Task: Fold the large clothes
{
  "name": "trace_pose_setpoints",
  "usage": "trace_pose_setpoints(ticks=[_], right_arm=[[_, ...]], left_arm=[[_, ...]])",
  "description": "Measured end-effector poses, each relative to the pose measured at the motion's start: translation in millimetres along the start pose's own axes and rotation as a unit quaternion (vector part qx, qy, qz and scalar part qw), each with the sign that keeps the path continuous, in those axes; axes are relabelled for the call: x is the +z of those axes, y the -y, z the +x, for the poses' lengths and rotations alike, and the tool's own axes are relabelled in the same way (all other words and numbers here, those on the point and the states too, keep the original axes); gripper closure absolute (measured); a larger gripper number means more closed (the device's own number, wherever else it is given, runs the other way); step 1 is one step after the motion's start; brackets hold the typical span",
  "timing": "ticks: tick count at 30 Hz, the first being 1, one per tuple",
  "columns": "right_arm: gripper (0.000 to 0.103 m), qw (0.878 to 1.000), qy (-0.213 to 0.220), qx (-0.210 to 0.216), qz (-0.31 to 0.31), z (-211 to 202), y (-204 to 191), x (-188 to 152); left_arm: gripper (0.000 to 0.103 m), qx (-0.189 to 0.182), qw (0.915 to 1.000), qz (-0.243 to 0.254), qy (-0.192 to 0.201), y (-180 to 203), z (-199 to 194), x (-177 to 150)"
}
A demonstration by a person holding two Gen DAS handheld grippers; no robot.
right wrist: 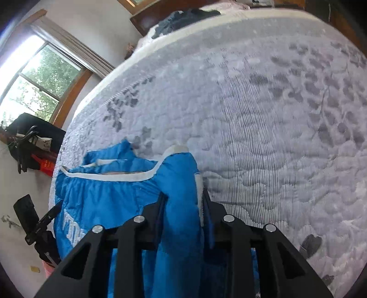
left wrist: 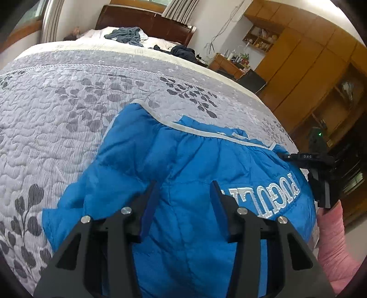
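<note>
A grey quilted bedspread (left wrist: 96, 96) with dark leaf prints covers the bed. Near the wooden headboard (left wrist: 146, 20) lie a crumpled grey-blue cloth (left wrist: 126, 34) and a dark garment (left wrist: 183, 51). A cluttered desk (left wrist: 229, 63) stands beside tall wooden cabinets (left wrist: 305, 68). A curtained window (right wrist: 39, 78) shows green trees.

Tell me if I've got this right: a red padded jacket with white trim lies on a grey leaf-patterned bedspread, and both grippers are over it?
Not quite: the jacket is blue, not red, as the left wrist view shows plainly. The rest holds: it has white trim, it lies on the grey leaf-patterned bedspread, and the left gripper and right gripper are both over it.
</note>
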State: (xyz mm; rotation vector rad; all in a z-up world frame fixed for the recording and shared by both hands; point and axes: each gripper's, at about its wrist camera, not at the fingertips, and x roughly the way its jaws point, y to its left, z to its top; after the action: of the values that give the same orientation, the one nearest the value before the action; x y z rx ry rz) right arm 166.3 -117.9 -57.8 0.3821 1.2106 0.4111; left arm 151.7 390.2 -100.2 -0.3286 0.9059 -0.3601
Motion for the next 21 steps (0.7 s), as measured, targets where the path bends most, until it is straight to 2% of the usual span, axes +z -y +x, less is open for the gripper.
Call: trace_pose_setpoints(ticks=[6, 8, 11, 12, 14, 16, 19, 21], right_arm=[[0.071, 1.000, 0.004, 0.014, 0.010, 5.7, 7.2, 0.1], [0.056, 1.000, 0.014, 0.000, 0.005, -1.3, 4.5, -2.0], [0.048, 0.999, 0.030, -0.019, 0.002, -21.2, 2.5, -11.2], [0.047, 0.999, 0.034, -0.016, -0.001, -29.9, 1.6, -16.6], [0.038, 0.999, 0.039, -0.017, -0.005, -47.0, 0.6, -28.6], [0.033, 0.999, 0.044, -0.022, -0.012, -61.6, -1.0, -41.0], [0.025, 0.999, 0.043, -0.022, -0.017, -79.5, -1.5, -62.3], [0.024, 0.999, 0.038, -0.016, -0.015, -86.6, 0.3, -76.2]], left_arm=[[0.057, 0.027, 0.9993, 0.024, 0.000, 7.9, 6.6, -3.7], [0.057, 0.038, 0.9991, 0.021, 0.000, 10.6, 2.1, -3.4], [0.041, 0.041, 0.9991, 0.012, 0.007, 18.5, -10.8, -4.5], [0.035, 0.053, 0.9984, 0.013, 0.011, 24.3, -17.9, -6.8], [0.031, 0.078, 0.9964, 0.025, 0.021, 36.8, -29.8, -11.6], [0.021, 0.094, 0.9946, 0.037, 0.024, 47.3, -38.9, -15.3], [0.016, 0.103, 0.9937, 0.038, 0.023, 61.4, -51.6, -24.8], [0.015, 0.105, 0.9937, 0.035, 0.016, 66.8, -56.3, -32.1]])
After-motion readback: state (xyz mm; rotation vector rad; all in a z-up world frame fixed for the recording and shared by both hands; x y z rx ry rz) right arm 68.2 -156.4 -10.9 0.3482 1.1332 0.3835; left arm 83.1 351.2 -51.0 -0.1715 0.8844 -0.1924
